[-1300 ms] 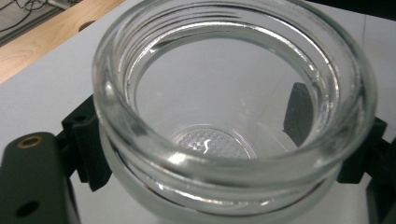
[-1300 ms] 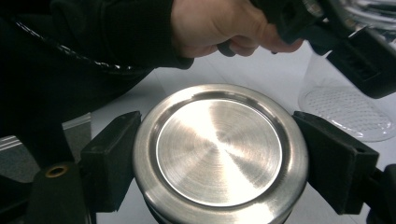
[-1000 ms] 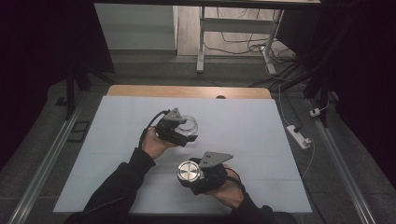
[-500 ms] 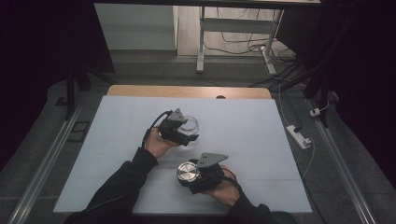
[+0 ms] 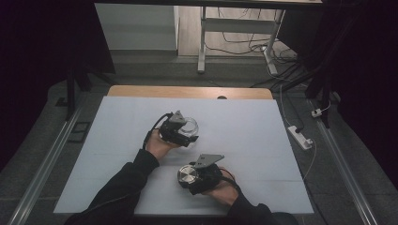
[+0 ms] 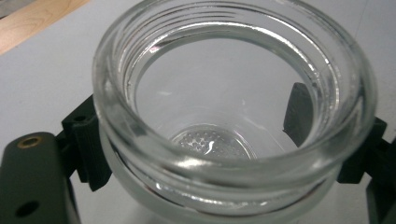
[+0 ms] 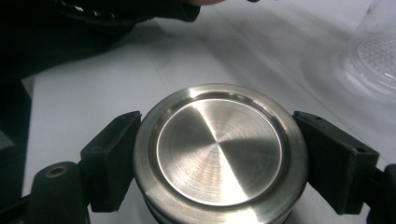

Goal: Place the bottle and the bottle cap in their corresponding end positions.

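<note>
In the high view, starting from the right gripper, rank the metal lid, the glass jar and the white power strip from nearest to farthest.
1. Metal lid: clamped in the right gripper itself, at the table's near edge.
2. Glass jar: up and slightly left, held in the left gripper.
3. White power strip: off the table, on the floor to the right.

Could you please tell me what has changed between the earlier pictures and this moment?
Very little. In the high view, both hands have sunk slightly towards the table. The left hand-held gripper stays clamped on the glass jar, and the right hand-held gripper stays clamped on the metal lid. Nothing was let go.
</note>
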`<state>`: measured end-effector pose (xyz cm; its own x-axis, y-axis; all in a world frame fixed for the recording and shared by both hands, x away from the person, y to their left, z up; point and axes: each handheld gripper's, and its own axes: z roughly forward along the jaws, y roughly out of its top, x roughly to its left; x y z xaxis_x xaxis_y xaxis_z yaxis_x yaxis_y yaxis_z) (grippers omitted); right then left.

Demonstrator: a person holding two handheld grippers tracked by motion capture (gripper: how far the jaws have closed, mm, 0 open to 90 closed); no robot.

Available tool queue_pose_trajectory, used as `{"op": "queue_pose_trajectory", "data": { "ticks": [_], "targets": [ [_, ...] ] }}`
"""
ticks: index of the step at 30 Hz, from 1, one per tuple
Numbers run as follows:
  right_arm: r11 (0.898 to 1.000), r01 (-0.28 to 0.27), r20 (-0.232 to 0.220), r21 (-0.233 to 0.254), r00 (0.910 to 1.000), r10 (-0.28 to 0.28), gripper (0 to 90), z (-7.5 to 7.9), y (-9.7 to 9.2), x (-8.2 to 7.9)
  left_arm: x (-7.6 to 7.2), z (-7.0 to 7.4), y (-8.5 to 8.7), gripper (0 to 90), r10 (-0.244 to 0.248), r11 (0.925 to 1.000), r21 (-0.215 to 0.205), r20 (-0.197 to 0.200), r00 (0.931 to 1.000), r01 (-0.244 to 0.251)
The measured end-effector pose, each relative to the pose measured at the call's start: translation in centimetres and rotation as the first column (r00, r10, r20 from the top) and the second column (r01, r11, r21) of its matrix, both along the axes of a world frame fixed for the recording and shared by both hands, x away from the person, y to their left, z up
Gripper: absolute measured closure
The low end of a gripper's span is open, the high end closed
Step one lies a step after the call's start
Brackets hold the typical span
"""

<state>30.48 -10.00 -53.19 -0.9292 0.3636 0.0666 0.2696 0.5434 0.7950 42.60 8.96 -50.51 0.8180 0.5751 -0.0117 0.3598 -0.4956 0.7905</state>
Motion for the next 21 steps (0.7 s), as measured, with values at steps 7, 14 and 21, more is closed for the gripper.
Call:
{"op": "queue_pose_trajectory", "data": {
  "ticks": [7,14,21],
  "targets": [
    [1.000,0.007,-0.013,-0.017,0.9999,-0.007,18.7,-0.5,0.4,0.5,0.1,-0.1,0.3,14.6,0.009,1.0000,0.002,-0.003,1.0000,-0.009],
    [0.999,-0.003,0.005,-0.046,1.0000,0.003,18.6,-0.6,1.0,0.5,0.2,-0.5,0.4,14.6,0.009,0.9999,0.011,-0.011,0.9999,-0.009],
    [0.995,0.004,-0.002,-0.097,1.0000,-0.004,18.5,-0.8,1.2,0.7,0.2,-0.8,0.2,14.5,0.006,1.0000,0.006,-0.010,0.9999,-0.006]
  ]
}}
